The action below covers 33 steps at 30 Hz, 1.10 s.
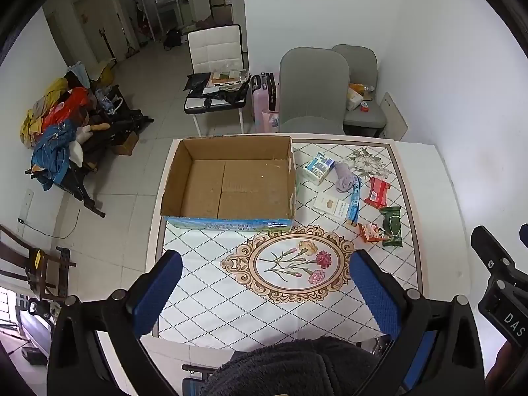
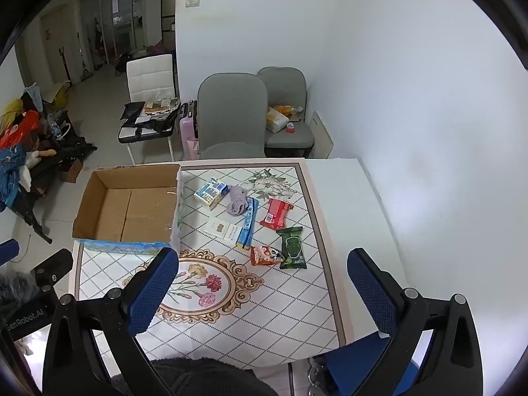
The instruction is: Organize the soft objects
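Both the left gripper (image 1: pixel 265 292) and right gripper (image 2: pixel 264 292) gape empty; nothing yet fills the open brown cardboard box (image 1: pixel 227 181), so the crumpled lilac cloth (image 2: pixel 237 200) at frame centre likely comes first.

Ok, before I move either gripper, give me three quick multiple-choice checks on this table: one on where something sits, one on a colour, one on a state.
1. Where does the cardboard box stand relative to the loose packets?
A. to their left
B. to their right
C. on top of them

2. What colour is the packet lying nearest the table's right edge at the front of the group?
A. yellow
B. green
C. white

3. What state is the box in?
A. closed with flaps down
B. open and holding the packets
C. open with nothing in it

Answers:
1 A, in the right wrist view the box sits at the table's left side and the packets lie to its right.
2 B, the wrapper beside the orange packet is dark green.
3 C, its bare cardboard floor shows all over.
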Available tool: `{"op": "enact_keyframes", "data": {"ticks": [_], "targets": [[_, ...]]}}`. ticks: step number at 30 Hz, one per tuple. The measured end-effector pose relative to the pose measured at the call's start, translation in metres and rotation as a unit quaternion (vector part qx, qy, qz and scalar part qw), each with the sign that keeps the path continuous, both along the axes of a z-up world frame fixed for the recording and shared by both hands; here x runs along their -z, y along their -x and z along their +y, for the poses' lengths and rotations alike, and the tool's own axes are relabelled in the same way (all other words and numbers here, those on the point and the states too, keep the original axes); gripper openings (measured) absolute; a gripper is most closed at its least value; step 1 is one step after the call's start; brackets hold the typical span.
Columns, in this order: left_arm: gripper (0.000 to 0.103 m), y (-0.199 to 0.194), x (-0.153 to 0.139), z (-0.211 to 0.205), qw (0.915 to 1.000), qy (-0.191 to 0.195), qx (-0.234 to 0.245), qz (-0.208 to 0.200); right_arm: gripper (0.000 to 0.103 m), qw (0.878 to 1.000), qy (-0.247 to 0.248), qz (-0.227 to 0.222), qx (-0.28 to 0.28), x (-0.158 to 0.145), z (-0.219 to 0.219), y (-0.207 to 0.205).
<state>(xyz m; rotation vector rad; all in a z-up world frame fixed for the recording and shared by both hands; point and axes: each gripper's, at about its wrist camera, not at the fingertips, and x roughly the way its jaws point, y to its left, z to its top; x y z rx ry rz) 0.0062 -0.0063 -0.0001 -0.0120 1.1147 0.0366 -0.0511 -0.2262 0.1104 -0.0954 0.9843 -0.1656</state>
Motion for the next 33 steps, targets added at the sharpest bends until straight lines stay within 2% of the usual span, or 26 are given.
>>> {"op": "enact_keyframes", "data": {"ticks": [13, 33], "targets": [[0.103, 0.0, -0.012, -0.001, 0.9996, -0.009, -0.001, -0.025, 0.103, 1.0, -0.004, -0.012, 0.002, -0.002, -0.003, -0.001], [0.103, -0.004, -0.014, 0.003, 0.9995, -0.005, -0.004, -0.032, 0.103, 1.0, -0.001, -0.016, 0.0, -0.006, 0.0, -0.014]]}}
